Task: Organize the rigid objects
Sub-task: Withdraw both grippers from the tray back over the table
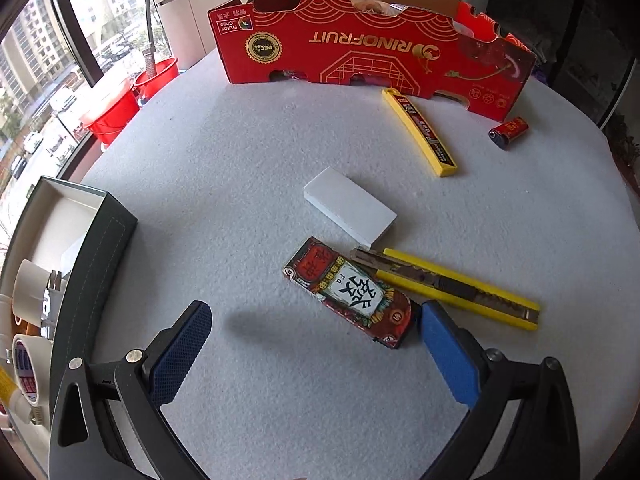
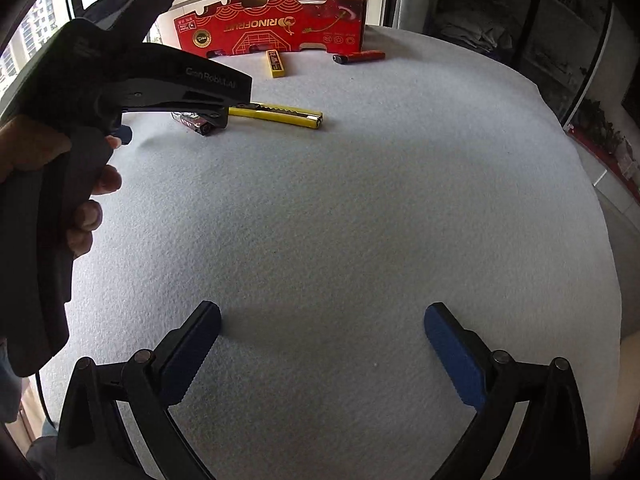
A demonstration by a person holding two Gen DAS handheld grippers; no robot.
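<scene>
My left gripper (image 1: 316, 312) is open and empty, low over the grey felt table (image 1: 240, 160). Its right pad (image 1: 448, 356) nearly touches the end of a red patterned card box (image 1: 352, 292). Beside that lie a yellow utility knife (image 1: 452, 284) and a white block (image 1: 350, 205). Farther off are a yellow blade case (image 1: 420, 132) and a red lighter (image 1: 509, 131). My right gripper (image 2: 322, 320) is open and empty over bare felt. In the right wrist view I see the knife (image 2: 280, 115), the blade case (image 2: 274, 64), the lighter (image 2: 360, 56) and the hand-held left gripper body (image 2: 120, 80).
A red RINOFRUIT cardboard box (image 1: 372, 44) stands at the table's far edge, also in the right wrist view (image 2: 272, 28). A dark open box (image 1: 92, 248) at the left edge holds white fittings and tape rolls (image 1: 24, 364). Red buckets (image 1: 116, 104) stand by the window.
</scene>
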